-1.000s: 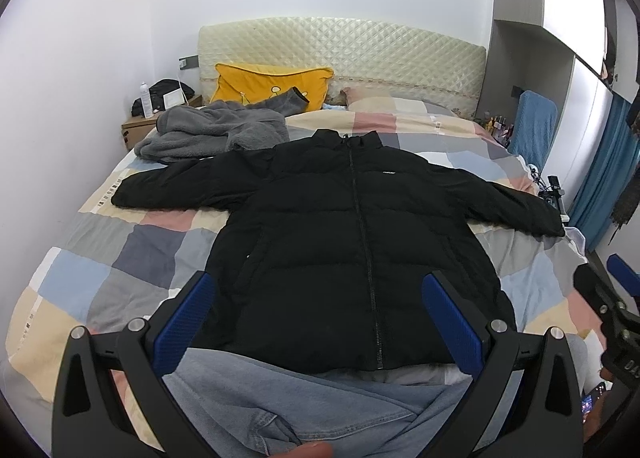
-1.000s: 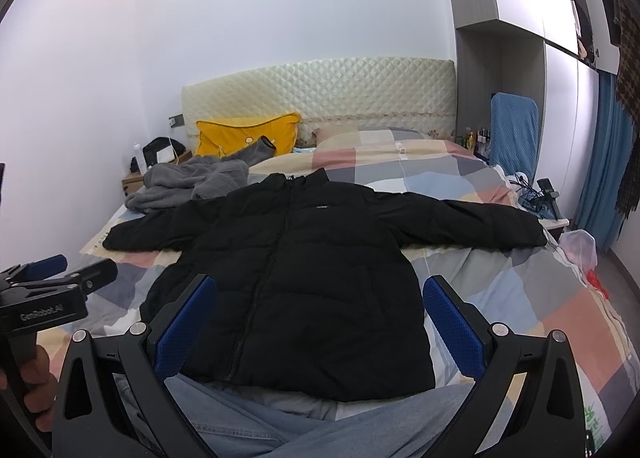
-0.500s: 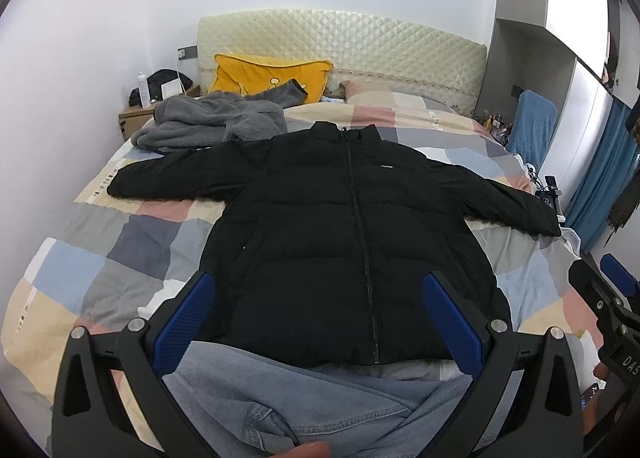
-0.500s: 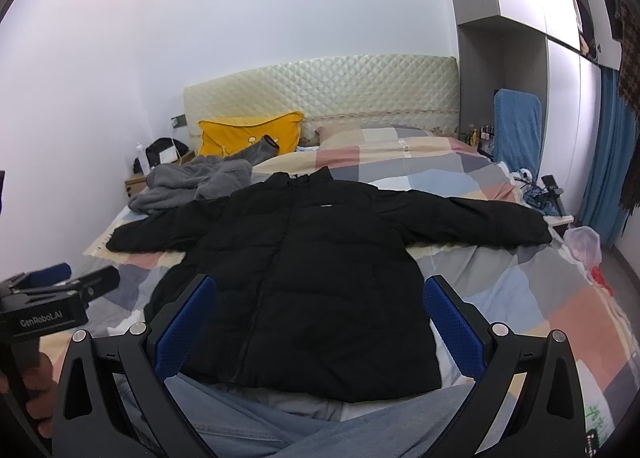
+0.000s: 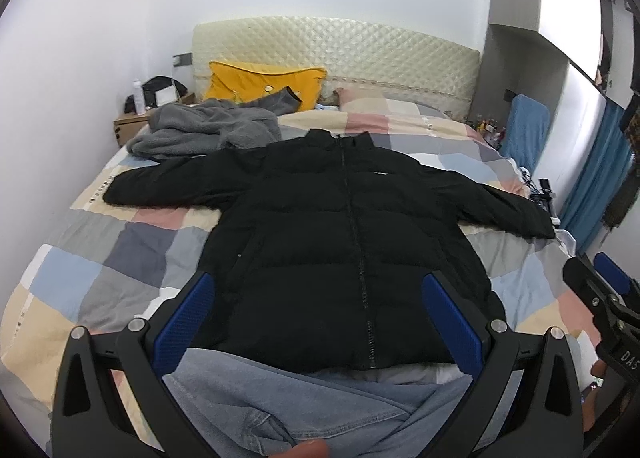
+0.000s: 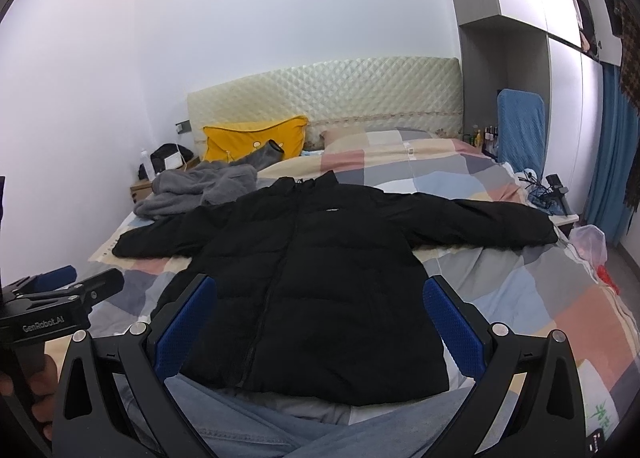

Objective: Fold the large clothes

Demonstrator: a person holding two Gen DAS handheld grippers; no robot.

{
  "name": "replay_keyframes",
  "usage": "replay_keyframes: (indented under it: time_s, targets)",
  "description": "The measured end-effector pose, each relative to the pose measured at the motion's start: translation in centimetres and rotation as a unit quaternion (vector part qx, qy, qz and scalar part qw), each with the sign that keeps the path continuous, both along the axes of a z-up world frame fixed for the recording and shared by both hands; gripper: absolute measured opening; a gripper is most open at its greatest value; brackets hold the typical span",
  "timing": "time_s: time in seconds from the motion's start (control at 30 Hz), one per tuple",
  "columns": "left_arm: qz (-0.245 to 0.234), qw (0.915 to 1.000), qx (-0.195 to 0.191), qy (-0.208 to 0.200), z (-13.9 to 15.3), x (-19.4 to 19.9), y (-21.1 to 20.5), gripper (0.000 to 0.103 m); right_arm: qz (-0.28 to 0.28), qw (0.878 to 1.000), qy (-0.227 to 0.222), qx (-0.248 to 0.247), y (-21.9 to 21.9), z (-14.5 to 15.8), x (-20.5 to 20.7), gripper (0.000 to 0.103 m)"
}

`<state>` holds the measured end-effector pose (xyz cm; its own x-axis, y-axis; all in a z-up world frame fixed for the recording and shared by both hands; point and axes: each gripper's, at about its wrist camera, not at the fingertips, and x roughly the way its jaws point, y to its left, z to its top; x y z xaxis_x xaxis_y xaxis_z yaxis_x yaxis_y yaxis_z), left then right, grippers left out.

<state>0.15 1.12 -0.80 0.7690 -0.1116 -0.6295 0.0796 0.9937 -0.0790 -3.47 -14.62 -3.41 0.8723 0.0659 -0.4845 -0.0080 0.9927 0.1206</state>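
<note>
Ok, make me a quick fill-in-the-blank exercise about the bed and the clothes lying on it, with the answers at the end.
1. The black puffer jacket lies flat with both sleeves spread and its zipper ____.
2. The pillow against the headboard is ____ in colour.
3. The grey fleece garment lies ____ near the jacket's sleeve, not folded.
4. Both the left hand-held gripper and the right hand-held gripper hold ____.

Answers: closed; yellow; crumpled; nothing

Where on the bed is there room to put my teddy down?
Bare quilt shows below the black jacket's left sleeve, and again below its right sleeve. It is crowded by the headboard's left end, where a grey fleece and yellow pillow lie.
</note>
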Motion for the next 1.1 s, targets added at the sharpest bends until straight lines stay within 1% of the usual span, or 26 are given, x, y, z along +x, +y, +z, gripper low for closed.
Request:
replay_keyframes:
  time_s: [0.17,0.27,0.4,0.77,0.9,0.97,1.1]
  targets:
    - [-0.005,1.0000,-0.004,0.004,-0.2,0.4,-0.3,0.103,0.005,1.000,0.007,-0.007,0.0,-0.1,0.5,0.103]
    - [-0.014,0.9997,-0.019,0.010,-0.4,0.7,-0.5,0.103,0.014,1.000,0.003,-0.016,0.0,0.0,0.6,0.103]
    - [-0.019,0.9996,-0.016,0.011,-0.4,1.2,-1.1,0.103,0.018,1.000,-0.001,-0.023,-0.2,0.2,1.0,0.103]
    - [-0.034,0.9991,-0.025,0.010,0.8,2.6,-2.8,0.103,0.009,1.000,-0.006,-0.018,-1.9,1.4,1.7,0.103]
    - [-0.033,0.9992,-0.020,0.009,1.2,3.0,-3.5,0.103,0.008,1.000,-0.006,-0.017,-2.8,1.8,1.8,0.103]
    - [-0.039,0.9989,-0.025,0.008,1.5,3.3,-3.9,0.103,0.011,1.000,-0.010,-0.013,-3.4,1.9,1.8,0.103]
    - [-0.050,0.9978,-0.042,0.005,1.9,4.0,-4.3,0.103,-0.003,1.000,-0.020,-0.010,-5.0,2.2,1.8,0.103]
